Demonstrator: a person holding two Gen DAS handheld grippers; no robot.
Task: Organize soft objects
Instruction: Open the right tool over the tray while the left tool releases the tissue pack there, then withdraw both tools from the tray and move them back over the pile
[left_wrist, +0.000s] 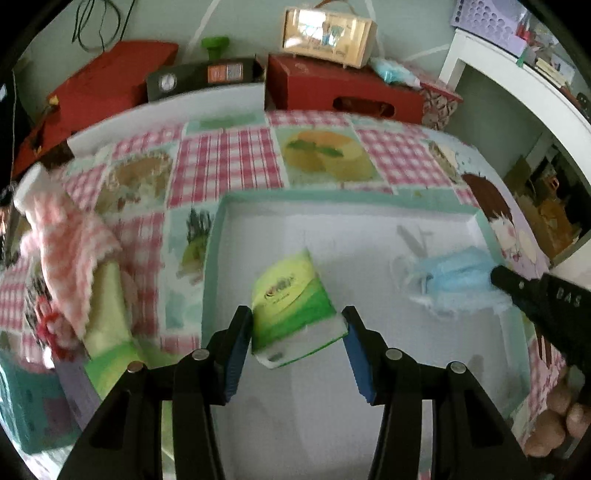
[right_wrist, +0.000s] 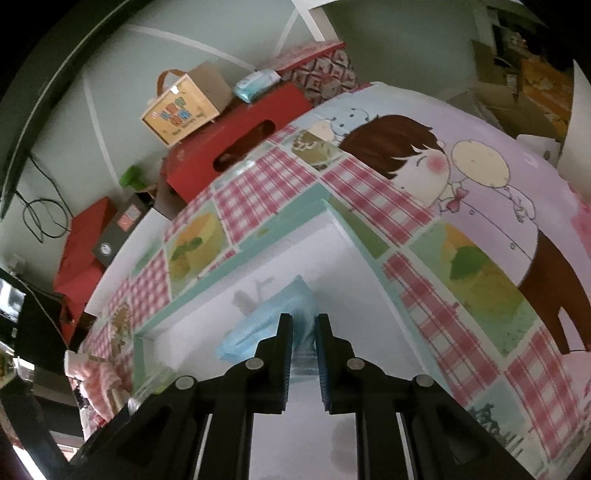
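Note:
A green tissue pack (left_wrist: 291, 299) hangs tilted between the blue pads of my left gripper (left_wrist: 297, 319), which is shut on its sides, above the floor of a white tray with a teal rim (left_wrist: 332, 197). A crumpled light-blue face mask (left_wrist: 454, 277) lies low in the tray's right part. My right gripper (left_wrist: 498, 277) comes in from the right and pinches it. In the right wrist view the right gripper (right_wrist: 303, 321) is shut on the face mask (right_wrist: 258, 325), just over the tray (right_wrist: 280, 225) near its far corner.
A pink checked cloth (left_wrist: 70, 251) and other soft items are piled left of the tray, by a teal basket (left_wrist: 33, 410). Red boxes (left_wrist: 343, 92) and a wooden case (left_wrist: 328, 35) line the table's back. A white shelf (left_wrist: 517, 85) stands right. A hand (left_wrist: 554, 417) shows lower right.

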